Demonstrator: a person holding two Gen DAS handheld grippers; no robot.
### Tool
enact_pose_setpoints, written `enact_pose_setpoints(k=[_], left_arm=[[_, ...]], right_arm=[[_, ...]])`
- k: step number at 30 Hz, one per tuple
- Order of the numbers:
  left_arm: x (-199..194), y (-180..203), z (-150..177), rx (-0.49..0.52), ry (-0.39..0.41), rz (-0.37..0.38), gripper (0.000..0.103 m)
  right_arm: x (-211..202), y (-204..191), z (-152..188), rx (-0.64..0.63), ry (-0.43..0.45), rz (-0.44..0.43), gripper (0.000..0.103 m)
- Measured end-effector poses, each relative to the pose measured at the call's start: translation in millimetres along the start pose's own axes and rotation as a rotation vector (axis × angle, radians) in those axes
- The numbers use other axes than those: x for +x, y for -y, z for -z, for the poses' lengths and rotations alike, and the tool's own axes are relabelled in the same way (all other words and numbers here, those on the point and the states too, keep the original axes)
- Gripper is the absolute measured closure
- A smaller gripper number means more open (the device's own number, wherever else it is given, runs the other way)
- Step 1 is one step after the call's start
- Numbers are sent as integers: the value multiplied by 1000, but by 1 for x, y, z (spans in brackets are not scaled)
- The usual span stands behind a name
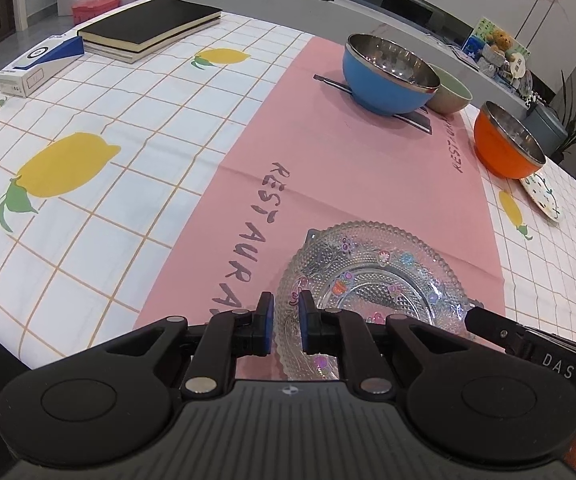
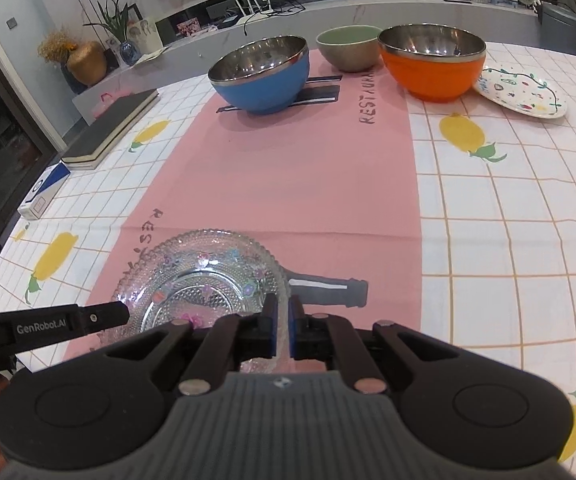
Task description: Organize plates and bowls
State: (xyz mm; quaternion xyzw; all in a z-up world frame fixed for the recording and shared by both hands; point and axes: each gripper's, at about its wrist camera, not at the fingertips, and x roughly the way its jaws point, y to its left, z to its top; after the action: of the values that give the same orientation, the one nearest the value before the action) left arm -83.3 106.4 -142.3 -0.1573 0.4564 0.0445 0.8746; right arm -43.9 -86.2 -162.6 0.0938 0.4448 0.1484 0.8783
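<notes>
A beaded clear glass plate (image 1: 368, 272) (image 2: 200, 280) with small coloured flowers lies at the near end of the pink placemat (image 1: 328, 168). My left gripper (image 1: 286, 316) is shut on its left rim, and my right gripper (image 2: 284, 320) is shut on its right rim. Each gripper's black fingers (image 2: 108, 314) (image 1: 488, 324) reach into the other's view. At the mat's far end stand a blue bowl (image 1: 388, 76) (image 2: 264, 76), a green bowl (image 1: 450, 92) (image 2: 348, 46) and an orange bowl (image 1: 504, 144) (image 2: 432, 64). A white painted plate (image 1: 542, 196) (image 2: 524, 92) lies beside the orange bowl.
A lemon-print tablecloth (image 1: 88, 200) covers the table. Stacked black books (image 1: 152, 24) (image 2: 112, 128) and a white and blue box (image 1: 36, 64) (image 2: 44, 196) sit at the far left. Behind the table runs a long shelf (image 2: 328, 4) with cables, plants and ornaments.
</notes>
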Motion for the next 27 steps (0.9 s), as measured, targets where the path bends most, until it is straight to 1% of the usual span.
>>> enact_pose_setpoints(k=[2, 3, 5, 7, 8, 11, 15, 20, 23, 24, 25, 27], left_arm=[[0, 0, 0, 3, -1, -1, 89], [-1, 0, 0, 3, 3, -7, 89], [-4, -1, 0, 7, 9, -7, 89], [-7, -3, -1, 11, -2, 10, 88], [-8, -3, -1, 11, -8, 13, 88], [-8, -7, 0, -7, -25, 13, 88], [-5, -10, 2, -48, -56, 49, 88], [-3, -8, 3, -57, -59, 39, 86], [-2, -9, 2, -71, -60, 39, 86], [-2, -8, 1, -73, -60, 38, 86], [-2, -8, 1, -73, -59, 36, 86], [-1, -5, 1, -69, -57, 26, 86]], right_arm=[[-1, -1, 0, -11, 10, 2, 99], [-2, -2, 0, -14, 15, 8, 95], [-4, -1, -1, -14, 18, 16, 93], [-5, 3, -1, 1, 13, 7, 72], [-6, 6, 0, 11, 7, 3, 71], [-6, 15, 4, 65, -20, -22, 71], [-5, 25, 11, 129, -53, -58, 71], [-1, 33, 15, 209, -86, -111, 74], [2, 33, 16, 231, -101, -138, 78], [3, 32, 16, 236, -105, -148, 81], [4, 31, 17, 237, -110, -156, 86], [5, 28, 17, 228, -110, -157, 89]])
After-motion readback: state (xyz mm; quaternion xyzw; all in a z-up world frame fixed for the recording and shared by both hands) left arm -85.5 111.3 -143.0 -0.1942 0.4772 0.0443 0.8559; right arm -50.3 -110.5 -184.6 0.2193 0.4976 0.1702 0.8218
